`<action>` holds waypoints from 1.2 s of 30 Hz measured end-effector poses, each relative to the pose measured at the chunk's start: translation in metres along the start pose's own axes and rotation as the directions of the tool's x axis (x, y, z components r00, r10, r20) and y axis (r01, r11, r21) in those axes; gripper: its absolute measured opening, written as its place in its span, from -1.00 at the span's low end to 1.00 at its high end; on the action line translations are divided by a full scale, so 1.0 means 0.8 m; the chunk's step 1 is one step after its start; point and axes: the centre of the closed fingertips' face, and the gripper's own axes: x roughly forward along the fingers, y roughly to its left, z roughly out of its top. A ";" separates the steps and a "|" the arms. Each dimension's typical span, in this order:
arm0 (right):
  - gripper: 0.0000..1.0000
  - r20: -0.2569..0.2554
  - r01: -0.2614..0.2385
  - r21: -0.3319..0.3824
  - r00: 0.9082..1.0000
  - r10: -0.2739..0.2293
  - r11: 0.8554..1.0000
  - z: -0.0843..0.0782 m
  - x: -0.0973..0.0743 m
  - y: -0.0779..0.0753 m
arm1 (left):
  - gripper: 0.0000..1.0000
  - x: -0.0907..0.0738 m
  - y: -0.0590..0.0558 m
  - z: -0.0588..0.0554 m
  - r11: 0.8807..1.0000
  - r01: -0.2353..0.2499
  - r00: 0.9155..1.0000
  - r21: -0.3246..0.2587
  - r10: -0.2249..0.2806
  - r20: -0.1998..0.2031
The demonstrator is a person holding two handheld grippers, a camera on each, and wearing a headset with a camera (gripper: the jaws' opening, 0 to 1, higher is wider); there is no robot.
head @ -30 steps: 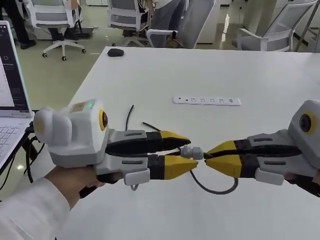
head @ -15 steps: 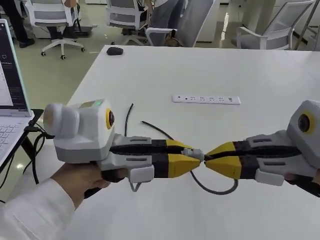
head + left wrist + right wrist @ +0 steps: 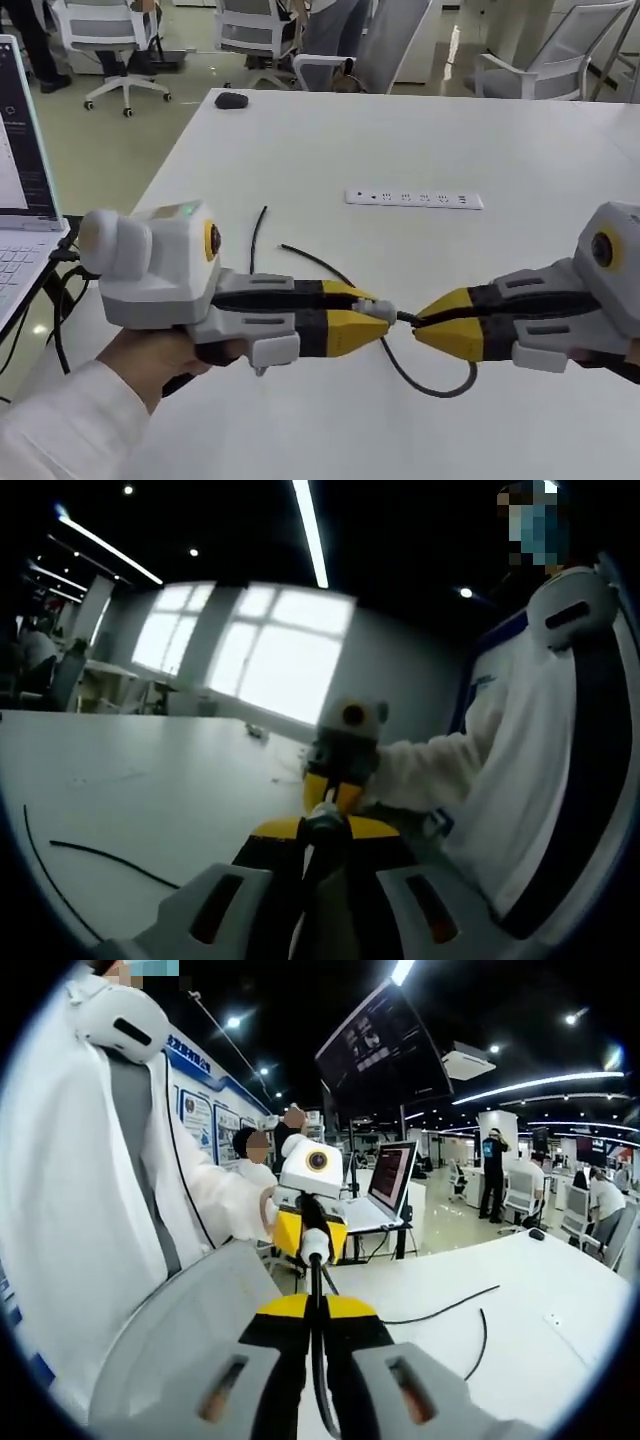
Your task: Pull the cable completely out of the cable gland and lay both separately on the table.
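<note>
A small grey cable gland (image 3: 376,310) sits on a black cable (image 3: 432,388) above the white table (image 3: 520,150). My left gripper (image 3: 381,318) is shut on the gland, which shows at its jaw tips (image 3: 326,822). Just to the right, my right gripper (image 3: 418,325) is shut on the cable, with a short bare stretch between it and the gland. In the right gripper view the cable (image 3: 316,1280) runs from my shut jaws straight to the gland (image 3: 313,1246). The rest of the cable hangs in a loop below, and its far end lies on the table.
A white power strip (image 3: 414,199) lies mid-table and a black mouse (image 3: 231,101) at the far edge. A short separate black wire (image 3: 257,232) lies behind the left gripper. An open laptop (image 3: 15,200) stands at the left. Office chairs (image 3: 110,40) stand beyond the table.
The left gripper's jaws closed on the gland. The two grippers then drew slightly apart, and a short length of black cable now shows between the gland and the right jaws.
</note>
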 end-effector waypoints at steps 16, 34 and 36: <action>-0.95 -0.185 0.055 -0.001 0.981 -0.054 0.998 -0.081 -0.032 -0.011 | -0.69 -0.007 0.005 -0.008 1.000 -0.025 1.000 0.008 0.025 -0.012; -0.94 -0.227 0.082 0.043 0.971 -0.070 0.996 -0.087 -0.038 -0.019 | -0.69 -0.008 0.015 -0.010 0.998 -0.067 0.998 0.001 0.067 -0.016; -0.86 -0.207 0.077 0.040 0.976 -0.067 0.996 -0.076 -0.037 -0.018 | -0.69 -0.008 0.016 -0.009 0.998 -0.070 0.997 0.001 0.070 -0.008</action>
